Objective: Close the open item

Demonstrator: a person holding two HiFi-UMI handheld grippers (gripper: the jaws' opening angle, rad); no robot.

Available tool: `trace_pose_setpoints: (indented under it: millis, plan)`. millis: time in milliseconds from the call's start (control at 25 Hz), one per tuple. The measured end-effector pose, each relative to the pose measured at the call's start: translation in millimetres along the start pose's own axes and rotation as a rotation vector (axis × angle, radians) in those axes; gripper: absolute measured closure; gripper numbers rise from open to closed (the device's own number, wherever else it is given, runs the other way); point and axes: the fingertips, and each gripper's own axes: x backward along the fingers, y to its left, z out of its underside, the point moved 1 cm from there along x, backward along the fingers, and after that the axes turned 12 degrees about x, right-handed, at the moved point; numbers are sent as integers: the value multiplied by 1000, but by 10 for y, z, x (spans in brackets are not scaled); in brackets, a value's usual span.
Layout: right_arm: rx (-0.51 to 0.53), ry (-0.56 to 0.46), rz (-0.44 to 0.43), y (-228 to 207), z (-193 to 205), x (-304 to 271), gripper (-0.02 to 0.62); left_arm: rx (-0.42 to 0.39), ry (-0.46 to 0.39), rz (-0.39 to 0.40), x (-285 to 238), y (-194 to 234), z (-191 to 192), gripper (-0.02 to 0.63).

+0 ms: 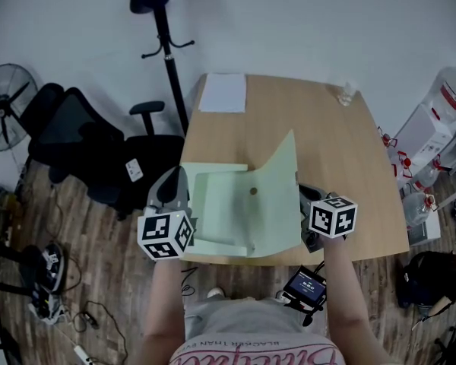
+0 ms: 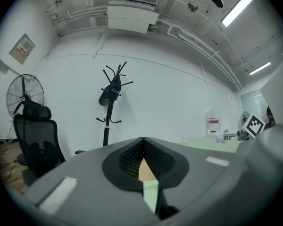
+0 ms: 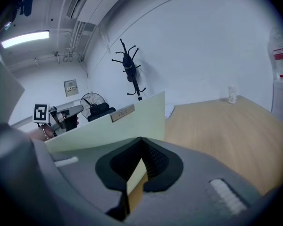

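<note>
- The fingers [image 2: 127, 160] of the left gripper [image 2: 144, 163] are pressed together on a thin pale green edge of the folder [image 2: 151, 193]. Those of the right gripper [image 3: 140, 163] are likewise clamped on a thin sheet edge.
- Both forearms reach forward over the front edge of the bench [image 1: 349, 158]. The left gripper [image 1: 178, 195] is at the folder's left side and the right gripper [image 1: 301, 198] at its right side.
- The folder [image 1: 243, 211] lies open near the middle of the front edge, with its right cover tilted up and its left flap lower.
- A white sheet [image 1: 223, 92] lies at the far left corner and a small bottle [image 1: 346, 93] near the far right corner, both well apart from the folder.
- An office chair [image 1: 83, 147], a coat stand [image 1: 163, 36] and a fan [image 1: 4, 112] stand beyond the left edge.
- From the head view, the gripper bodies and the folder cover the fingertips.
</note>
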Motion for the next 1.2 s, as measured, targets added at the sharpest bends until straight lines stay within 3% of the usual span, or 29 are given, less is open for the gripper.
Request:
trace_pose_setpoints:
  millis: [1200]
  plan:
    - [-7,13,-55,706,-37,-738,594,-3,31,-7,131,656,-15,589]
